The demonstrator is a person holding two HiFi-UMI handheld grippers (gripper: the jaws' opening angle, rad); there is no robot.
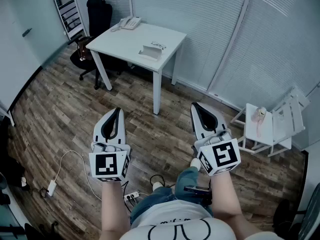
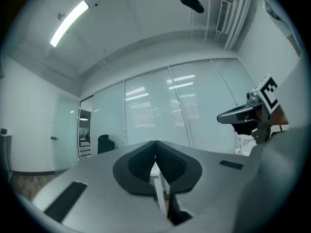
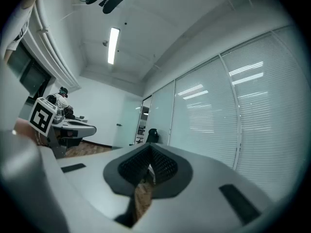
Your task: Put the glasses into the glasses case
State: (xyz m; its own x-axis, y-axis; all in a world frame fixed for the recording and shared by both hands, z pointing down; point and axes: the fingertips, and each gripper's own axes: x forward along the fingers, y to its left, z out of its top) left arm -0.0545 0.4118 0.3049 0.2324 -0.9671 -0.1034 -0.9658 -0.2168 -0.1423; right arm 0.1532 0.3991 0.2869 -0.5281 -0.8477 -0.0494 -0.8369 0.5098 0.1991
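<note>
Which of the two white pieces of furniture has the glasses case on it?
The white table far ahead, beside the black office chair: the glasses case and glasses lie on it. The white chair at right holds only a pinkish item.

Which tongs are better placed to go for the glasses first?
Right, marginally: the glasses lie right of the case. Both the left tongs and right tongs are shut, empty, far from the table.
</note>
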